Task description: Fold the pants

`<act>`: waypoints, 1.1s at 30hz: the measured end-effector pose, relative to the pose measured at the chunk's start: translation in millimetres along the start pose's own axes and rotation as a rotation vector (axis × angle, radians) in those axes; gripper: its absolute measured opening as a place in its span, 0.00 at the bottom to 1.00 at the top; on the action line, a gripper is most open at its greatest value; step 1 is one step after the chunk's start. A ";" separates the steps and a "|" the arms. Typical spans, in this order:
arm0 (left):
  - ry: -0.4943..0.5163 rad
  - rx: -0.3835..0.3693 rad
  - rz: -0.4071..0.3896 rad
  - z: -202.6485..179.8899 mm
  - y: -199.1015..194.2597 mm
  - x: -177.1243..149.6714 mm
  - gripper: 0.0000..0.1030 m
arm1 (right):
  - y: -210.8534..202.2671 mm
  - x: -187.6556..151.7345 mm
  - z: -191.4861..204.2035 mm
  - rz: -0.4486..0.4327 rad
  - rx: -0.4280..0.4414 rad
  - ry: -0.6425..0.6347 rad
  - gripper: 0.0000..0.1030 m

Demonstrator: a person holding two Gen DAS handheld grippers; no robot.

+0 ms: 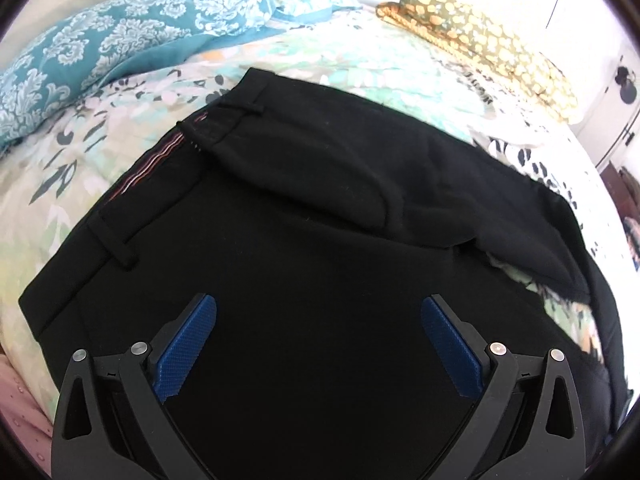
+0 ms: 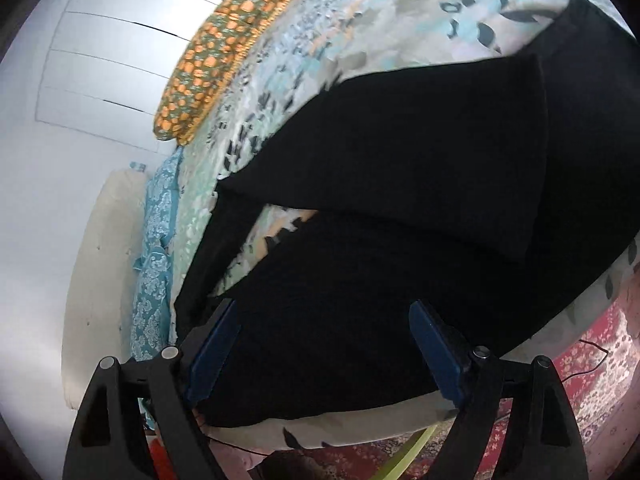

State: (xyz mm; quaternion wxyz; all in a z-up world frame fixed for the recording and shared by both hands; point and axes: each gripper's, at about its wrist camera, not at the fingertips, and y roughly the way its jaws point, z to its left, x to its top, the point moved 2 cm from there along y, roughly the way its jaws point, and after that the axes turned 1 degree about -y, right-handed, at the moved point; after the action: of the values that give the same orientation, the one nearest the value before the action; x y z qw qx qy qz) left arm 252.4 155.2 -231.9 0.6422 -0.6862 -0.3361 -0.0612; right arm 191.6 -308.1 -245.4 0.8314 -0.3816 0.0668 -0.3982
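black pants [image 1: 304, 216] lie spread on the bed [image 1: 360, 72], filling the centre and lower part of the left wrist frame. waistband with a belt loop [image 1: 116, 246] runs along the left side of that frame, striped inner lining [image 1: 160, 156] showing near the upper left of the fabric. one part of the pants is folded over on top at centre right, with a bit of floral bedsheet [image 1: 516, 276] peeking out under it.

left claw [image 1: 319, 344] sits at bottom centre, wide open, blue pads [image 1: 188, 352] apart over the black fabric, holding nothing.

right wrist frame is tilted: pants [image 2: 400, 168] fill centre and right, a folded layer lying over the lower one. right claw [image 2: 324, 356] at bottom centre, also wide open, nothing gripped; pads look to hover over the pants edge near the bed edge, contact hard to tell.

teal patterned pillow [image 1: 120, 40] upper left of left frame, green-orange pillow [image 1: 480, 36] upper right. same orange pillow [image 2: 216, 60] upper left in right frame. red patterned rug [image 2: 592, 372] lower right, white wall [image 2: 80, 80] at left.
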 end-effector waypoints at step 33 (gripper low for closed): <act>0.160 0.000 0.071 -44.2 -14.3 3.0 0.99 | -106.8 37.1 53.6 -0.266 -0.019 -0.323 0.15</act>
State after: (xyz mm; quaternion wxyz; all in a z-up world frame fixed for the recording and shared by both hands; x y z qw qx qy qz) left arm 262.3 114.8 -210.9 0.6688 -0.6906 -0.2590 -0.0930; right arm 173.5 -345.2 -127.3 0.7678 -0.4539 -0.1143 -0.4375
